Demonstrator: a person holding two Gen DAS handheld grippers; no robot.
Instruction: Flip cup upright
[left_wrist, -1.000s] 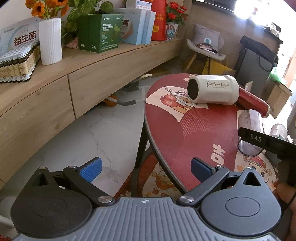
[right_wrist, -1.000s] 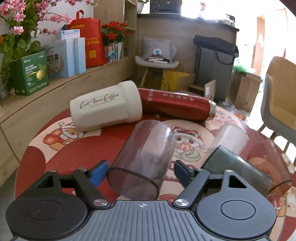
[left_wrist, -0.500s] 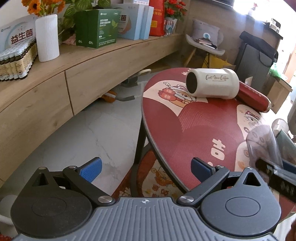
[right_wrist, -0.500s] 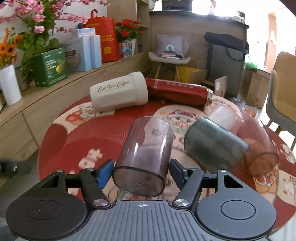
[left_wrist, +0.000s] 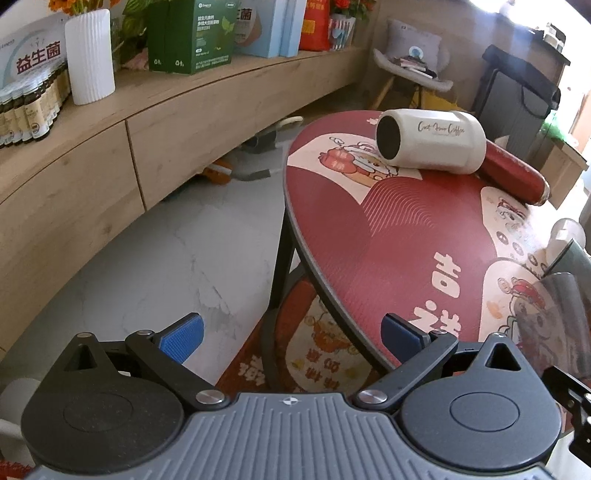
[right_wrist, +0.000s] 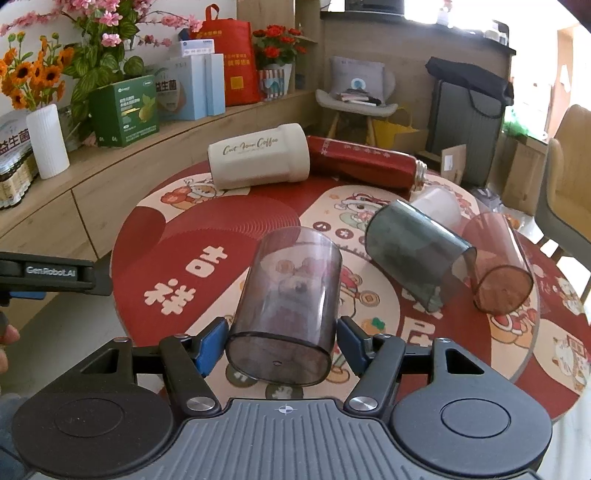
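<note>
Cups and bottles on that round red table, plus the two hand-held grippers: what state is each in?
Smoky clear plastic cup: gripped, tilted, base toward camera.
Right hand-held gripper: shut on cup.
Left hand-held gripper: open, holding nothing.
Cream coffee tumbler: on its side.
Red metal bottle: on its side.
Dark green translucent cup: tipped over.
Brown translucent cup: tipped over.

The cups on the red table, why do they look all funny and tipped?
They lie on their sides: cream coffee mug, red bottle, green cup and brown cup. The right gripper holds a smoky clear cup tilted, not upright yet.
</note>
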